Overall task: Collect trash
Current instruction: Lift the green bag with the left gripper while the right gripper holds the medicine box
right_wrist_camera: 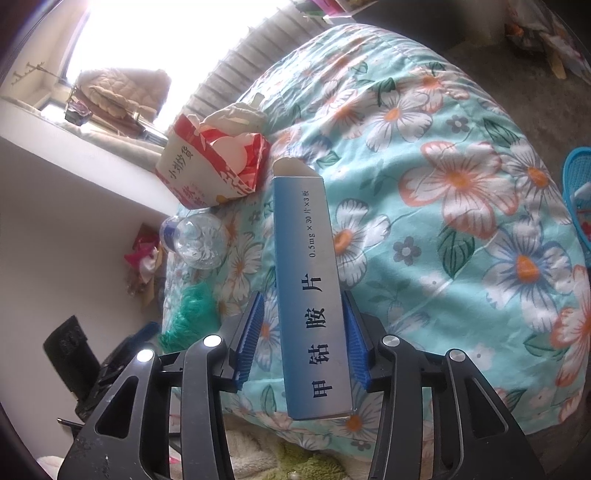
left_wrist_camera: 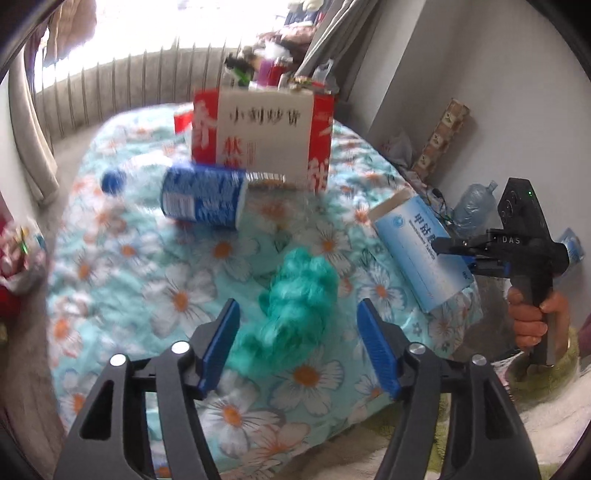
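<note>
The right gripper (right_wrist_camera: 303, 347) pinches the blue medicine box (right_wrist_camera: 310, 280) above the bed's (right_wrist_camera: 461, 184) right edge. Only one pad visibly touches, so the box may slip. The left gripper (left_wrist_camera: 299, 339), jaws spread, hovers over teal yarn (left_wrist_camera: 295, 295) mid-bed; loose strands could snag.

Motion-blurred ahead of left gripper (left_wrist_camera: 299, 328): bottle (left_wrist_camera: 203, 197), red carton's (left_wrist_camera: 258, 133) print. Blue basket (right_wrist_camera: 578, 199) cut by frame edge, right of right gripper (right_wrist_camera: 303, 332).

Home bedroom: a bed with floral quilt (left_wrist_camera: 155, 280) fills frame centre; curtains (left_wrist_camera: 33, 155) at left, sunlit window (right_wrist_camera: 155, 33) at upper left.
</note>
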`<action>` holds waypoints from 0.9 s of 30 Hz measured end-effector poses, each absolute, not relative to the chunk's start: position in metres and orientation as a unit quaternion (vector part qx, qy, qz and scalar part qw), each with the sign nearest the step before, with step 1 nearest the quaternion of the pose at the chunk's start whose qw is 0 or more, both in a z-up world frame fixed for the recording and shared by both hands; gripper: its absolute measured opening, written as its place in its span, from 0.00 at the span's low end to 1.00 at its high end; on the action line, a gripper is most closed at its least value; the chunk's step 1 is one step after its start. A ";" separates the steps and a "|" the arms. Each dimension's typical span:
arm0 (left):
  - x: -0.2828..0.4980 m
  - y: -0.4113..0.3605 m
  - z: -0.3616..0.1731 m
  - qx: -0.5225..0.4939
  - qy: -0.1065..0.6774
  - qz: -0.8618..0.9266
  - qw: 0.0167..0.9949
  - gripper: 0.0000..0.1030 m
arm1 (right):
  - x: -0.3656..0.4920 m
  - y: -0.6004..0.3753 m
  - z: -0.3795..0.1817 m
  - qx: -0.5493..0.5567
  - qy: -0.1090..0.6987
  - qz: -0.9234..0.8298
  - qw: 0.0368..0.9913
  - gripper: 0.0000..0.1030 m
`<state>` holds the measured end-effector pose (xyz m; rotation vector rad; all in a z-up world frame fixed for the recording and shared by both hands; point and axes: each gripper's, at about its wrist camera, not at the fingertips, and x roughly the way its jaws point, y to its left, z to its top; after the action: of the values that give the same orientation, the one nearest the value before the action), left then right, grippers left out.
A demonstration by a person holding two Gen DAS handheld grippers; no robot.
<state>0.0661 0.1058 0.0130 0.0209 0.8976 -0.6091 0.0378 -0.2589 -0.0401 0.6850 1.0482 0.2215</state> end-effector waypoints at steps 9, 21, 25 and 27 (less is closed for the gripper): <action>0.076 0.081 0.002 0.059 0.436 -0.290 0.850 0.67 | 0.038 -0.255 -0.043 0.324 0.491 0.101 0.802 0.43; 0.076 0.034 -0.036 0.172 0.443 -0.220 0.852 0.67 | 0.037 -0.256 -0.044 0.322 0.493 0.096 0.802 0.43; 0.076 0.030 -0.039 0.179 0.441 -0.213 0.853 0.62 | 0.037 -0.255 -0.047 0.322 0.495 0.096 0.801 0.40; 0.076 0.029 -0.039 0.175 0.438 -0.206 0.857 0.59 | 0.037 -0.255 -0.048 0.325 0.496 0.098 0.799 0.37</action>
<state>0.0759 0.0295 -0.0387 0.3683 0.9210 -0.4336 0.0368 -0.2554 -0.0484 0.6975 1.0653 0.2107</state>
